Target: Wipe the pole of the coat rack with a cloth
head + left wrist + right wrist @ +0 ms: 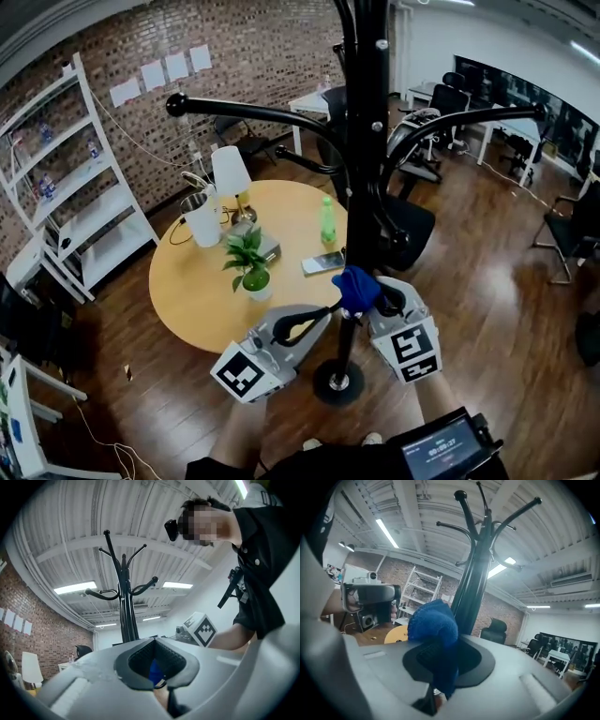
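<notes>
Wood floor, brick wall and a round table (192,305) fill the head view. The rack pole (367,141) rises from its base (337,382) right in front of the person. The R gripper (375,298) is clamped on a blue cloth (354,284) and presses it to the pole low down, prob. so the wad rubs the metal w/o the jaws scraping it. The L gripper (328,311) sits just beside the cloth on the other side of the pole. It looks placed to steady or guide, not to wipe.
On the table, a pot (256,281) holds a green plant. A green bottle (328,222) stands upright, contents can't tell.

L gripper view: jaws only slightly apart w/ nothing between them. A bit of blue (154,673) shows through the slit, the pole (125,606) beyond.

R gripper view: jaws closed on the cloth (433,620). It bunches above the pads and hangs below them, w/ the pole (471,592) just behind. Most of the pole above looks yet to be wiped.
</notes>
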Demonstrator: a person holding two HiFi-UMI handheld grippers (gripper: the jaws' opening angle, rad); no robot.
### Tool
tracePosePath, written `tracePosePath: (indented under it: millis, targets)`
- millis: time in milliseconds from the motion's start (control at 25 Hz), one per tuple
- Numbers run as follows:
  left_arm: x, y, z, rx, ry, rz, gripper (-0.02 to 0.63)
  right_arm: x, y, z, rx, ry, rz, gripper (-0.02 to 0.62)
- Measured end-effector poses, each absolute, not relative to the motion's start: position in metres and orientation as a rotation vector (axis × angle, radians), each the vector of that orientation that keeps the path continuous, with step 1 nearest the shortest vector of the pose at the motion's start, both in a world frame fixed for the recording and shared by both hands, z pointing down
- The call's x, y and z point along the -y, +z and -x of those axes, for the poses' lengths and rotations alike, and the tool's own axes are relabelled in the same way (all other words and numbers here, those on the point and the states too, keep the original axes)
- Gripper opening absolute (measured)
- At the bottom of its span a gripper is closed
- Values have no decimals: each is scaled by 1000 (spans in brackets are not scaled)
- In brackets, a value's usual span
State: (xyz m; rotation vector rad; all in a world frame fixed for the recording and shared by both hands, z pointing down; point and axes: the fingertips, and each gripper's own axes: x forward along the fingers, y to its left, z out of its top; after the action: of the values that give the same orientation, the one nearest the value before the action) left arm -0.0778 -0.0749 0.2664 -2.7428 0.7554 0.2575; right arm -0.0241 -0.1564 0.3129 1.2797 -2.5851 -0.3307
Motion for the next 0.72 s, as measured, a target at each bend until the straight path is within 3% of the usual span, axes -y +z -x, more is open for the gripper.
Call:
tracePosePath:
  millis: [720]
  targets:
    - [62,211,62,-682,304,2630,3,155,132,10,2702,-763,-1550,46]
